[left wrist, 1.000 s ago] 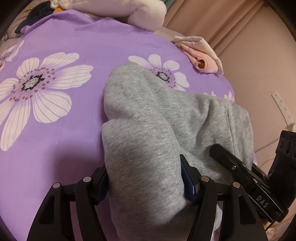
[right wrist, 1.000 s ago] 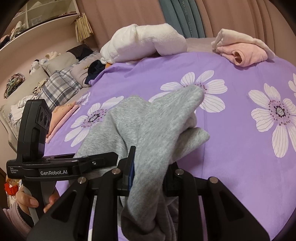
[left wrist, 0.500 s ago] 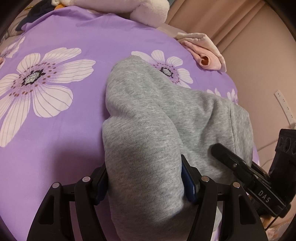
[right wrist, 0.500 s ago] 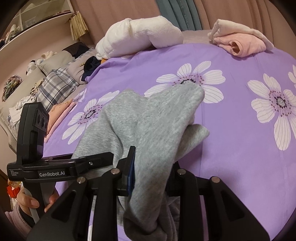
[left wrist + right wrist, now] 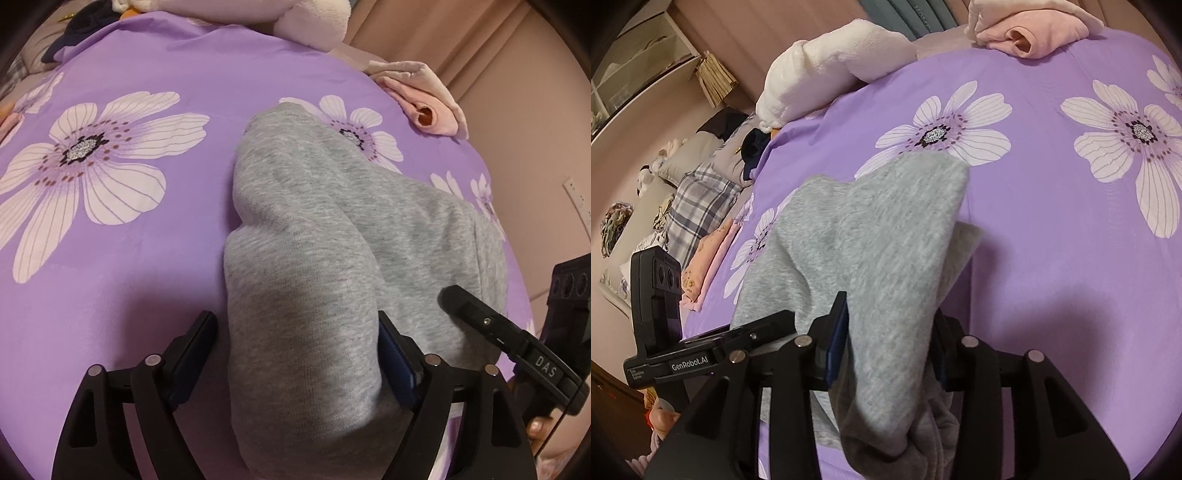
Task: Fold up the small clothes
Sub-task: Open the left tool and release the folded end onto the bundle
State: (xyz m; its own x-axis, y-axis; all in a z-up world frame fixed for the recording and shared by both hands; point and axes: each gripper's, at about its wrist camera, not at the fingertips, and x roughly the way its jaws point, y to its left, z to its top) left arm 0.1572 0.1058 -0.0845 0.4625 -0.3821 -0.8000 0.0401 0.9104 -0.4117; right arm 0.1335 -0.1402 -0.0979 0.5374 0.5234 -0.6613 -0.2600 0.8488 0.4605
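A grey sweat garment point(image 5: 332, 221) lies bunched on the purple flowered bedsheet point(image 5: 110, 277). Its near end runs up between the fingers of my left gripper point(image 5: 295, 321), whose jaws are opening. The left pad point(image 5: 195, 347) stands clear of the cloth and the right pad still touches it. In the right wrist view another fold of the grey garment point(image 5: 879, 229) drapes through my right gripper point(image 5: 890, 306). Its jaws are opening too, and the cloth fills the gap between the pads. The garment's lowest part is hidden behind both tools.
A folded pink garment point(image 5: 424, 107) sits at the far edge of the bed, with a white plush blanket point(image 5: 831, 70) beside it. More folded pink clothes point(image 5: 705, 258) and a plaid pillow point(image 5: 698, 199) lie at the left. The bed drops off toward the wall at the right.
Both pairs of jaws have widened. The left gripper's left pad has come off the grey cloth. The right gripper has rolled and sunk a little toward the bed.
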